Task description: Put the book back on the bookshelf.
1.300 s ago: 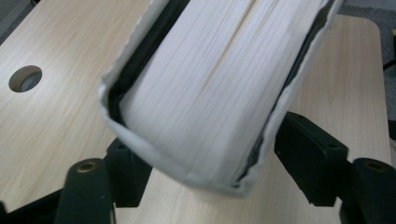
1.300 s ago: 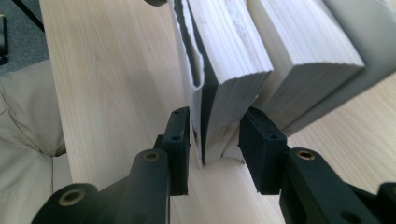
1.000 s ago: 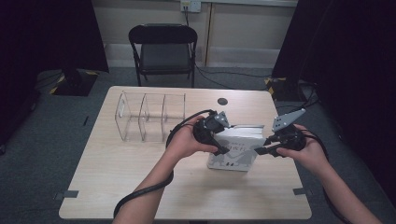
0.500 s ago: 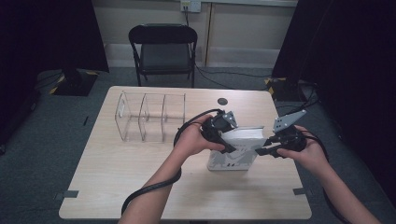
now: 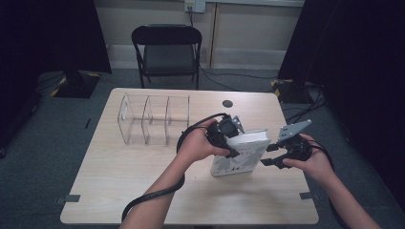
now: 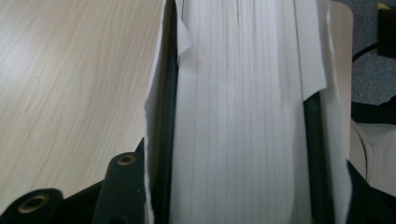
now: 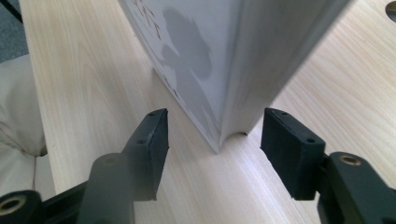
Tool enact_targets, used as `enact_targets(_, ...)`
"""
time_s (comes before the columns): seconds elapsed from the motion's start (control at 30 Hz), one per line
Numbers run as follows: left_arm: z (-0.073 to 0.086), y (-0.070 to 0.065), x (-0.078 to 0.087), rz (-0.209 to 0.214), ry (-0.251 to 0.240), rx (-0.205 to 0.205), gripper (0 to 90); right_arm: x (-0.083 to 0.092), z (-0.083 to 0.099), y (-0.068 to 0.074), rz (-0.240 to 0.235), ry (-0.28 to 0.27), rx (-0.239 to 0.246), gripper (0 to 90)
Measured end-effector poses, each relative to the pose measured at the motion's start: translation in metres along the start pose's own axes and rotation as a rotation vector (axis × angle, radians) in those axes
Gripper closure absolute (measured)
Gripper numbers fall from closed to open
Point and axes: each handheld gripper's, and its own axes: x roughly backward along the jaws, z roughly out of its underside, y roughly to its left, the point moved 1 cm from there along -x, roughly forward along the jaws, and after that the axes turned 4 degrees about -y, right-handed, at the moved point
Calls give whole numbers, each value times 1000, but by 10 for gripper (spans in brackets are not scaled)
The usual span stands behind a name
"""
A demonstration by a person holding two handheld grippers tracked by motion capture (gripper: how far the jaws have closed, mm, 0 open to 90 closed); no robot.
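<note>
A thick white book point(image 5: 239, 157) stands on its edge on the pale wood table point(image 5: 143, 181), right of centre. My left gripper point(image 5: 233, 143) comes down on its upper left part. Its jaws have just been closing and now press both covers, with the page block point(image 6: 238, 116) between them, so my left gripper point(image 6: 240, 70) is shut on the book. My right gripper point(image 5: 265, 155) is at the book's right end, low by the table. Its jaws have just been opening. In the right gripper view, my right gripper point(image 7: 217, 126) straddles the book's point(image 7: 210, 46) spine corner with clear gaps on both sides.
A clear acrylic divider rack point(image 5: 153, 119) stands at the back left of the table. A round cable hole point(image 5: 227, 103) lies near the far edge. A black folding chair point(image 5: 167, 47) is behind the table. Cables trail from both grippers.
The left gripper has shifted slightly right and closed on the book. The right gripper's jaws have spread apart and come off the book.
</note>
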Motion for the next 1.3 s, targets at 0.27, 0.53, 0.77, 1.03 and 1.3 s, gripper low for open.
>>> enact_targets(0.27,8,-3,10,-19,47,35,520,-2,11,1,20,-27,-17,356)
enact_targets(0.53,19,-7,21,-24,72,53,522,-14,25,2,25,-42,-49,338)
enact_targets(0.77,28,-8,28,-24,76,66,522,-26,31,6,13,-48,-52,331)
enact_targets(1.03,33,-9,33,-24,87,70,521,-35,38,9,3,-48,-62,330)
enact_targets(1.3,29,-8,32,-25,121,88,508,-47,48,13,13,-36,-67,310)
